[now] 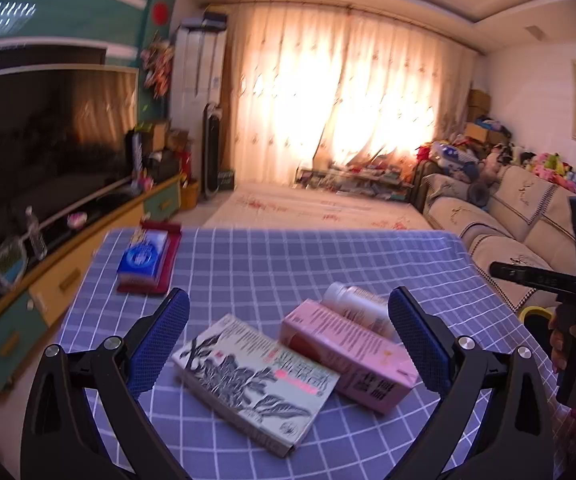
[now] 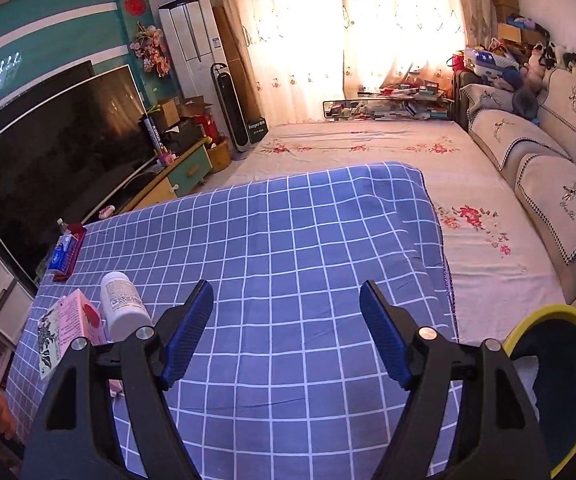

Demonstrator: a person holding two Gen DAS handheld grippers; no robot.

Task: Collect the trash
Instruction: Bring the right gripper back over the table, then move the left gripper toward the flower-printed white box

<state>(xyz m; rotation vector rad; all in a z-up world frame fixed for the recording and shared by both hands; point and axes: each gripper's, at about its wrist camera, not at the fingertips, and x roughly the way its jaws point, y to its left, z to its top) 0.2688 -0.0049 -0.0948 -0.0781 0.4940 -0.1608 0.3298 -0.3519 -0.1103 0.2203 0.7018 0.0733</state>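
On the blue checked tablecloth lie a grey-green box with a leaf print, a pink carton and a white bottle on its side. My left gripper is open, a little above them, with its fingers either side of the box and carton. My right gripper is open and empty over bare cloth; the bottle, the pink carton and the leaf-print box lie to its left. A yellow-rimmed dark bin stands at the lower right.
A blue tissue pack on a red tray sits at the table's far left corner. A TV on a low cabinet is to the left, a sofa to the right, a floral-covered surface beyond the table.
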